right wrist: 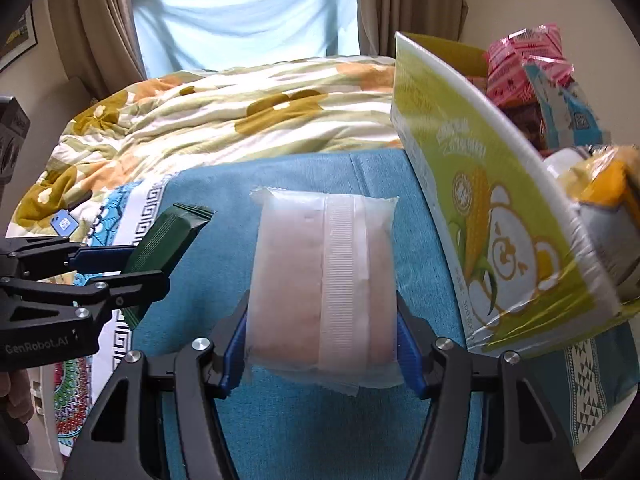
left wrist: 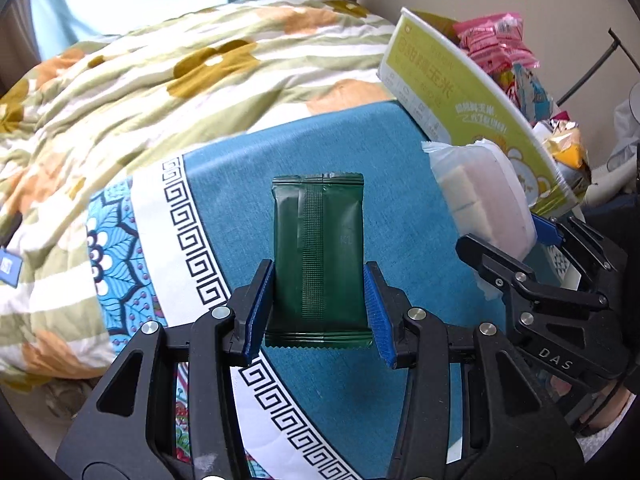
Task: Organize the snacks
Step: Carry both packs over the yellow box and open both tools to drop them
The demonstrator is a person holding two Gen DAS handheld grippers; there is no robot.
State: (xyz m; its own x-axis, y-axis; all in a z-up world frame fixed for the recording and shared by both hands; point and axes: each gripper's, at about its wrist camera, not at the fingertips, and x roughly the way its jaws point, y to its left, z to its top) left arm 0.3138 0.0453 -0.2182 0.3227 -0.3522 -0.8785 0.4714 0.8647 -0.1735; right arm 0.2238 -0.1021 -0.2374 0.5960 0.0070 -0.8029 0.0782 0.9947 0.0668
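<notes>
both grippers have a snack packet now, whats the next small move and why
Probably carry the white packet in the right gripper over the rim of the green box and drop it in. That box sits just to its right and already holds other snacks. The left gripper can follow with its green packet.

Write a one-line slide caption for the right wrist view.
Right tongs grip a translucent white snack pack beside the corn-print box.
</notes>
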